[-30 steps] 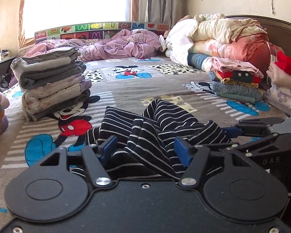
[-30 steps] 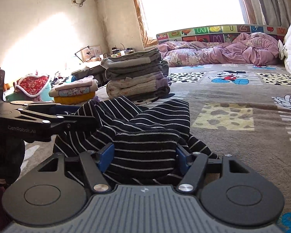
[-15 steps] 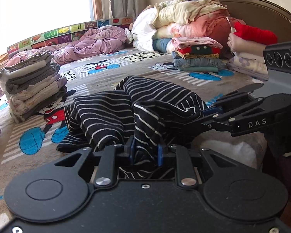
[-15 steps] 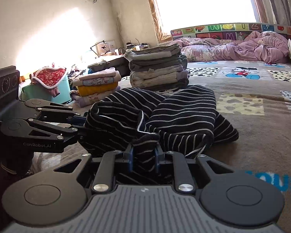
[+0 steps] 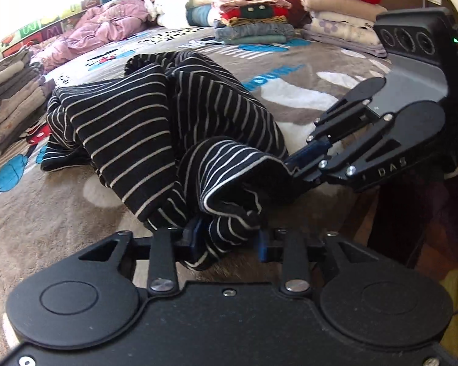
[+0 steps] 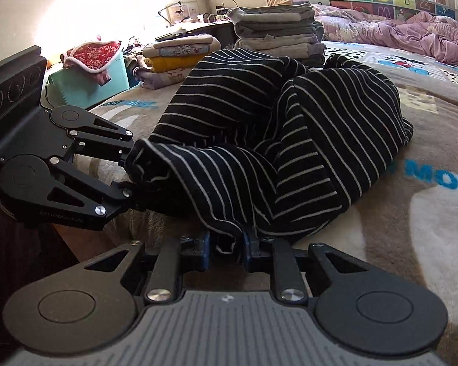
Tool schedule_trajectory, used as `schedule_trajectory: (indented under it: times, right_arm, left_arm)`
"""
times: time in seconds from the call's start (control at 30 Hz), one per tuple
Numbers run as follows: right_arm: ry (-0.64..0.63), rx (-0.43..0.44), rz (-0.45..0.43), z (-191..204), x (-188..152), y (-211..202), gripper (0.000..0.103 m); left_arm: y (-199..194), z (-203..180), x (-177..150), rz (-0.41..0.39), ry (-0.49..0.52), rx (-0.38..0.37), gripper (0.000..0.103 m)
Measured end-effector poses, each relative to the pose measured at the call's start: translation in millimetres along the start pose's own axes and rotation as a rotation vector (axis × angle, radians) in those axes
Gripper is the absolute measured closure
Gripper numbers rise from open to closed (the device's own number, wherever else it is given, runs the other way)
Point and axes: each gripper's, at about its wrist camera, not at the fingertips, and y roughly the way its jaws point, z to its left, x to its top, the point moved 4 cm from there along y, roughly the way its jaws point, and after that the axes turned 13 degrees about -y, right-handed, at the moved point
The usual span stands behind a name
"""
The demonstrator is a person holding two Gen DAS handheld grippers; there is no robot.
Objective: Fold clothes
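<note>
Fabric of the crumpled black white-striped knit garment (image 5: 168,128) is trailing forward from both clamped pairs of fingers, left gripper (image 5: 229,239) and right gripper (image 6: 226,244) each pinching its near edge.

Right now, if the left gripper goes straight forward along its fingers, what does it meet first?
The striped garment itself: the left gripper already pinches its hem, and the bunched cloth rises directly ahead. Beyond it lies the blanket.

Soft knit striped garment (image 5: 155,128) on fuzzy plush blanket (image 5: 45,213); matt black plastic claw (image 5: 229,241).
</note>
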Motion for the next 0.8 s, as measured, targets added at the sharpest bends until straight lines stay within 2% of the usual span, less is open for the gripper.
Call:
schedule_trajectory:
  times: [0.07, 0.13, 0.2, 0.3, 0.37, 0.47, 0.53, 0.6, 0.67, 0.8]
  right_arm:
    - [0.017, 0.018, -0.004, 0.3, -4.4, -7.2, 0.079]
    - [0.043, 0.036, -0.033, -2.9, -7.5, -16.7, 0.075]
    - [0.085, 0.041, -0.088, -10.4, -6.1, -27.1, 0.061]
    - [0.164, 0.060, -0.176, -24.8, -3.2, -41.3, 0.057]
    - [0.235, 0.068, -0.233, -40.2, 1.2, -46.4, 0.055]
    - [0.348, 0.042, -0.304, -65.4, 3.0, -50.0, 0.049]
    - [0.432, 0.017, -0.343, -85.6, 2.8, -48.9, 0.041]
    - [0.514, -0.025, -0.360, -110.9, 2.7, -42.0, 0.032]
    - [0.562, -0.067, -0.367, -133.4, 3.5, -31.5, 0.031]
    - [0.633, -0.071, -0.361, -168.2, 6.1, -7.8, 0.020]
  left_arm:
    - [-16.5, 6.8, 3.7, -0.025, -0.031, -0.053, 0.057]
    - [-35.9, 19.5, 10.9, -0.099, -0.087, -0.095, 0.050]
    - [-48.0, 38.8, 20.4, -0.194, -0.198, -0.102, 0.034]
    - [-59.9, 69.6, 32.9, -0.316, -0.381, -0.106, 0.034]
    - [-60.1, 89.6, 37.0, -0.362, -0.510, -0.109, 0.034]
    - [-53.3, 116.1, 40.9, -0.380, -0.711, -0.151, 0.029]
    - [-47.6, 127.4, 47.4, -0.378, -0.795, -0.169, 0.027]
    - [-42.0, 135.3, 54.0, -0.372, -0.830, -0.161, 0.025]
    - [-35.9, 145.7, 60.8, -0.362, -0.857, -0.154, 0.021]
    - [-16.2, 172.4, 74.4, -0.343, -0.945, -0.186, 0.017]
